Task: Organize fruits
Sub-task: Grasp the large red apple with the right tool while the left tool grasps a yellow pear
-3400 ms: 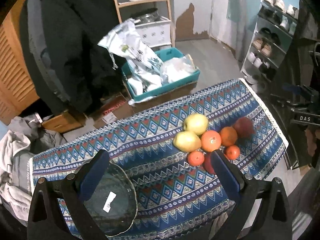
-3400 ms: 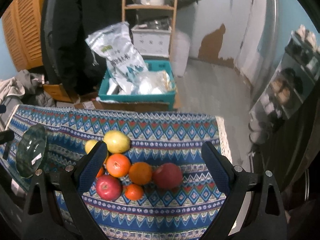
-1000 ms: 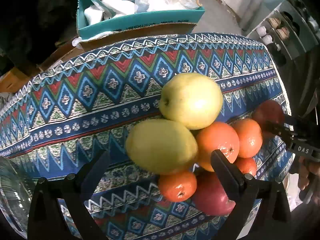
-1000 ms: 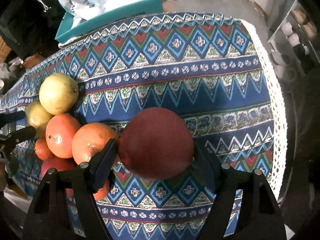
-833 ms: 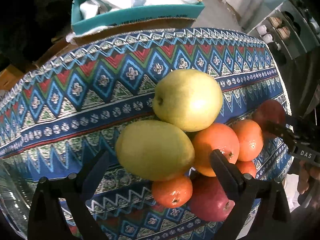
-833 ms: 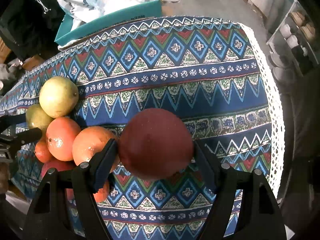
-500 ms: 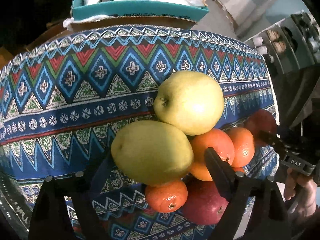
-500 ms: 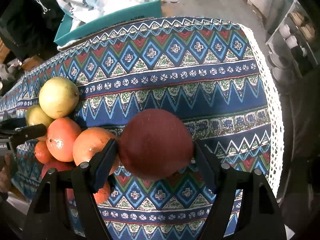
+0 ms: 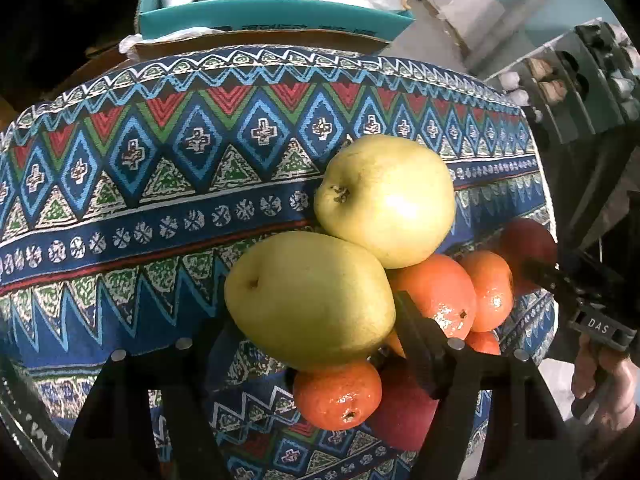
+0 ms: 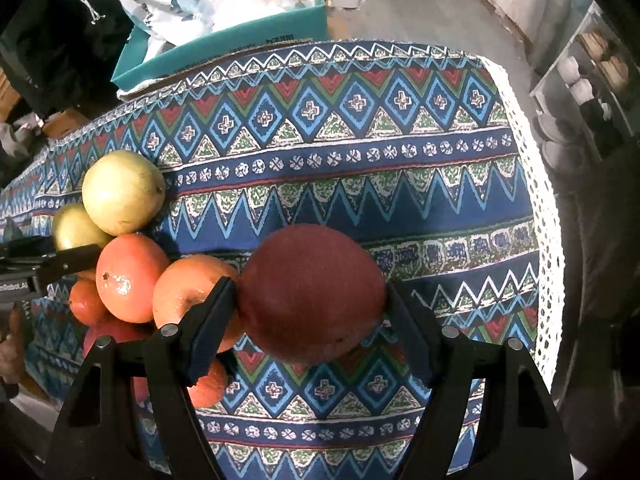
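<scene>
A pile of fruit lies on the patterned tablecloth (image 9: 160, 208). My left gripper (image 9: 312, 320) is shut on the near yellow-green pear (image 9: 308, 300). A second yellow-green pear (image 9: 384, 196) touches it behind, with oranges (image 9: 436, 296) and a small tangerine (image 9: 336, 396) to the right and below. My right gripper (image 10: 310, 300) is shut on a dark red apple (image 10: 312, 292); that apple also shows in the left wrist view (image 9: 524, 244). Beside it lie oranges (image 10: 128, 276) and the pears (image 10: 120, 192).
A teal box (image 10: 224, 36) with plastic bags stands on the floor beyond the table's far edge. The cloth's white lace edge (image 10: 548, 240) marks the right end of the table. A glass plate rim (image 9: 24, 420) shows at the lower left. Shoe racks stand to the right.
My left gripper has closed in on the near pear and its fingers now press its sides. The right gripper has closed the last gap onto the red apple.
</scene>
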